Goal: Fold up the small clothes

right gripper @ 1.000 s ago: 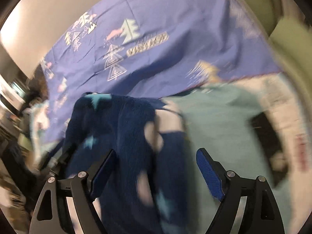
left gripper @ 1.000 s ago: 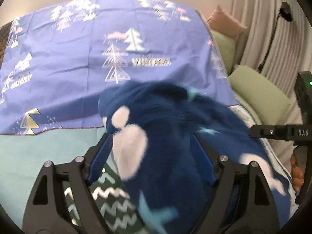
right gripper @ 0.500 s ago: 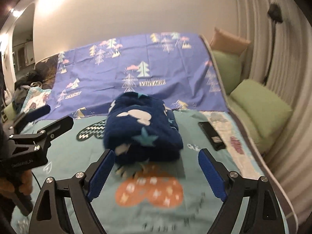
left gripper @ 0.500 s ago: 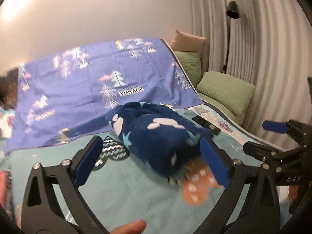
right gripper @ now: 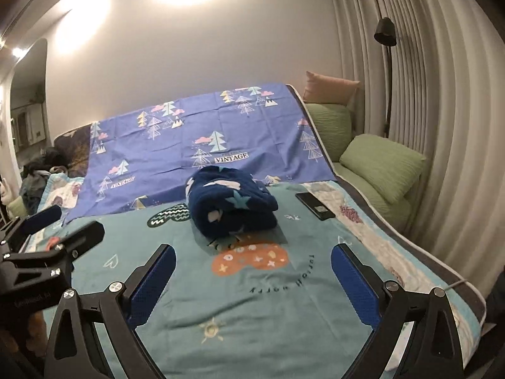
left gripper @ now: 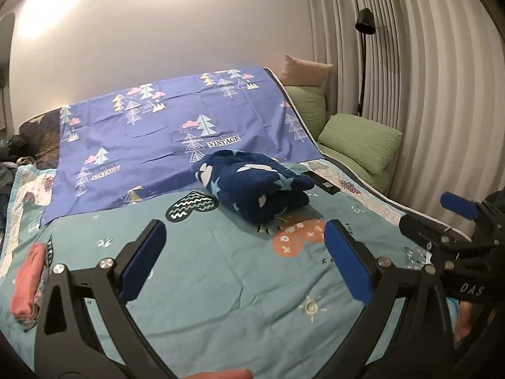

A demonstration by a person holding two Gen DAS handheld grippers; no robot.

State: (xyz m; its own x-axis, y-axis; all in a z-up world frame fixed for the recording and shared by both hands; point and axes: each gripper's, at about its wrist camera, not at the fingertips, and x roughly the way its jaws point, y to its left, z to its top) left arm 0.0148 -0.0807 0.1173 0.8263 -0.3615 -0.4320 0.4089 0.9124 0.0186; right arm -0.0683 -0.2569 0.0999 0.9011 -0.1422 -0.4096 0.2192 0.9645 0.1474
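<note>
A folded navy fleece garment (left gripper: pixel 252 186) with white and light-blue shapes lies on the teal bed cover (left gripper: pixel 221 268), near the edge of the purple tree-print sheet (left gripper: pixel 176 132). It also shows in the right wrist view (right gripper: pixel 232 203). My left gripper (left gripper: pixel 243 259) is open and empty, held back above the cover in front of the garment. My right gripper (right gripper: pixel 252 279) is open and empty too, likewise well short of the garment. Each gripper shows at the edge of the other's view.
A black phone (right gripper: pixel 315 205) lies right of the garment. A folded pink cloth (left gripper: pixel 26 279) sits at the left bed edge. Green pillows (right gripper: pixel 382 165), a floor lamp (right gripper: pixel 386 72) and curtains are at the right. Dark clothes (right gripper: pixel 38 170) pile at far left.
Both grippers let go of the navy garment and pulled back and up from it. The garment now lies folded on the cover.
</note>
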